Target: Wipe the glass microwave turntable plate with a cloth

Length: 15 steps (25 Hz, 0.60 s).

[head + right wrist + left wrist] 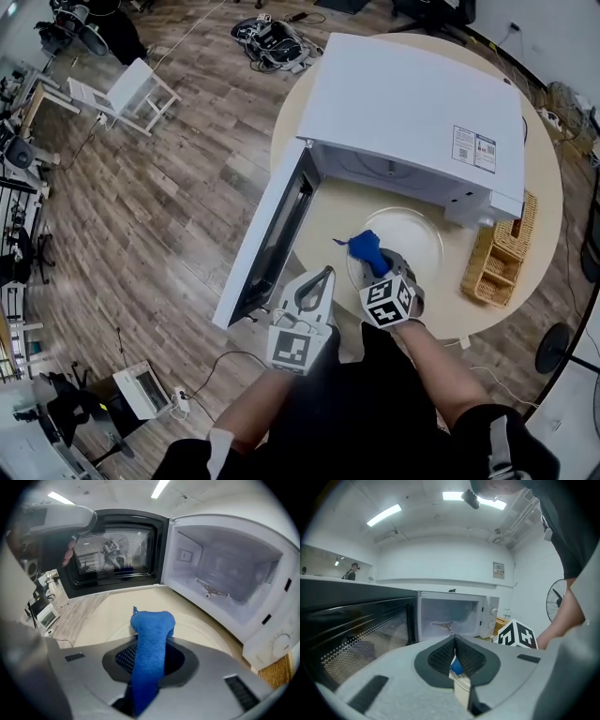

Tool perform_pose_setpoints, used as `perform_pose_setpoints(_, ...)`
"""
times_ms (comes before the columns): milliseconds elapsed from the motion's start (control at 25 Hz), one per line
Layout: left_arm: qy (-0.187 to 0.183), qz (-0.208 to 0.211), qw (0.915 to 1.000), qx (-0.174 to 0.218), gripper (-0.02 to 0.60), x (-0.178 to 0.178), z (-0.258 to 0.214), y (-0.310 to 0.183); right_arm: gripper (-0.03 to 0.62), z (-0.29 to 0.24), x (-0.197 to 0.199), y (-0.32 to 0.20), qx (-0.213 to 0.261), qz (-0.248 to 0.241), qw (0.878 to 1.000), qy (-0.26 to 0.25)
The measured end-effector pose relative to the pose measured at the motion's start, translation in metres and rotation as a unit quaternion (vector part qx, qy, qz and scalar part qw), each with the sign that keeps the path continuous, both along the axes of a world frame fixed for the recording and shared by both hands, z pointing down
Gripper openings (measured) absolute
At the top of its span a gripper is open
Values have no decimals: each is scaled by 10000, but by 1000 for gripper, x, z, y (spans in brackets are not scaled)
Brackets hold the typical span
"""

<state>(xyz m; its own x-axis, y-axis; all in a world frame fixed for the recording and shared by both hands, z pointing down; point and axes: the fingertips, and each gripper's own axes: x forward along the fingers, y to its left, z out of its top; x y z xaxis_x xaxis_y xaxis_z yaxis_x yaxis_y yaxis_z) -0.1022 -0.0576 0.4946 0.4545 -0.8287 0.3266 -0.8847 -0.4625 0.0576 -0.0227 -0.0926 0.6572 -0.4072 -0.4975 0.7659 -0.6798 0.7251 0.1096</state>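
Note:
The clear glass turntable plate (408,239) lies on the round table in front of the open white microwave (412,112). My right gripper (377,264) is shut on a blue cloth (366,248), which bulges out past the jaws over the plate's near-left rim. In the right gripper view the cloth (152,625) hangs between the jaws of the right gripper (150,656), with the plate (201,630) just beyond it. My left gripper (323,275) is shut with nothing in it and hovers left of the plate, near the door's lower edge. In the left gripper view its jaws (454,639) meet.
The microwave door (272,239) swings out to the left. Its cavity (225,573) shows only the roller support. A wicker basket (502,258) stands right of the plate. The beige table (544,178) ends close behind the grippers. Wooden floor lies to the left.

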Motion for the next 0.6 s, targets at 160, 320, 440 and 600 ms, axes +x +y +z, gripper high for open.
perform_pose_setpoints(160, 97, 70, 9999, 5, 6, 11, -2, -2, 75, 1, 27, -7, 68, 294, 9995, 116)
perform_pose_setpoints(320, 113, 210, 9997, 17, 6, 23, -3, -3, 75, 1, 55, -12, 95, 585, 9982, 95)
perform_pose_setpoints(440, 132, 282, 9995, 4, 6, 30, -4, -4, 75, 1, 78, -13, 150, 783, 9967, 171)
perform_pose_setpoints(600, 72, 429, 9990, 33, 6, 38, -3, -3, 75, 1, 112, -13, 219, 1177, 9923, 323)
